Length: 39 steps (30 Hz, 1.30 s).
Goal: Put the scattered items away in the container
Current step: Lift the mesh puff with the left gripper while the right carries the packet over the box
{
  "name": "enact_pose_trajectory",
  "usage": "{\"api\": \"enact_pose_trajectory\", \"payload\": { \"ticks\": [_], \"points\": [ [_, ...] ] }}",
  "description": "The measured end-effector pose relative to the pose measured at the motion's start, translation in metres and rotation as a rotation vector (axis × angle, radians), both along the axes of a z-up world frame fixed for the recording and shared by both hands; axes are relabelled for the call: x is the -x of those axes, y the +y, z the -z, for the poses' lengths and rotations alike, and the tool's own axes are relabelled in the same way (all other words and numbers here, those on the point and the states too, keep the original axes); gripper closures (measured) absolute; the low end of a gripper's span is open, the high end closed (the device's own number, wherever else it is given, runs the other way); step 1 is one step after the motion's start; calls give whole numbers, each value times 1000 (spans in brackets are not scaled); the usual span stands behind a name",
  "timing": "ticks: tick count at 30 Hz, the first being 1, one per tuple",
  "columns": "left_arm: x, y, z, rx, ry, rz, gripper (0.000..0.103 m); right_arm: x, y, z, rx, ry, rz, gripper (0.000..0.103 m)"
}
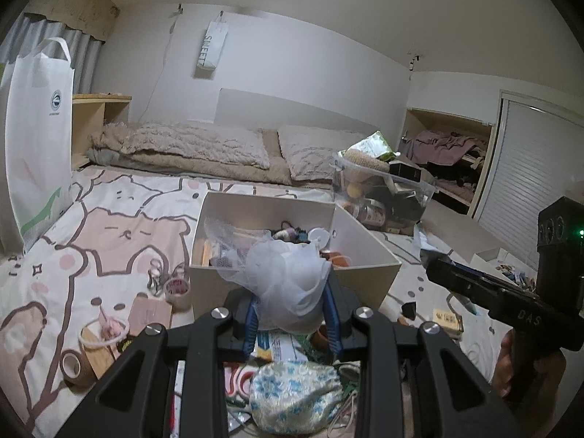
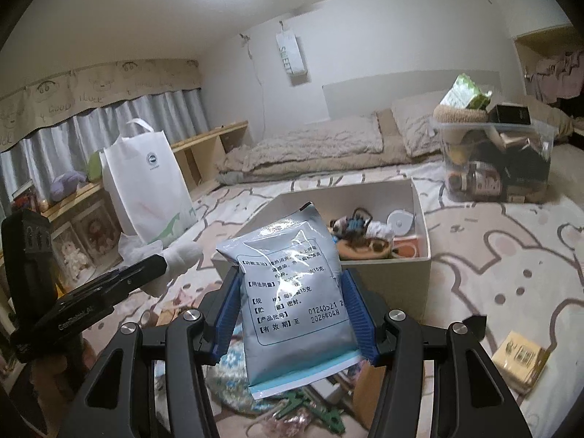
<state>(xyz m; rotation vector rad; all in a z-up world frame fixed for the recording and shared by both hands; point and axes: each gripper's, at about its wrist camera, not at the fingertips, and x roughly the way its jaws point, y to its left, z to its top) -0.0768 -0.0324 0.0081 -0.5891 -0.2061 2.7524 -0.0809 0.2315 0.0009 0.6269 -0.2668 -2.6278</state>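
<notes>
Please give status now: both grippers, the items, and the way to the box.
Left gripper shut on white mesh puff. Right gripper shut on silver sachet. Open beige box just ahead, part filled. Nothing in the way.

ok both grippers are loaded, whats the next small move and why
Probably carry both forward over the open white box and release. The left gripper pinches a white mesh bath pouf, the right gripper a silver sachet; both hang short of the box's near wall.
</notes>
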Motion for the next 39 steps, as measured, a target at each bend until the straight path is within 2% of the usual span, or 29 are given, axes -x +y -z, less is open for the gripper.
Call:
{"api": "enact_pose_trajectory", "payload": {
  "ticks": [11, 23, 39],
  "points": [
    [20, 13, -23, 48, 39, 30, 73, 15, 1, -19, 8, 58, 1, 47],
    [34, 19, -41, 64, 54, 45, 73, 31, 6, -31, -5, 53, 3, 47],
    [61, 21, -75, 42, 91, 85, 73, 55, -11, -89, -1, 122, 9, 47]
  ]
}}
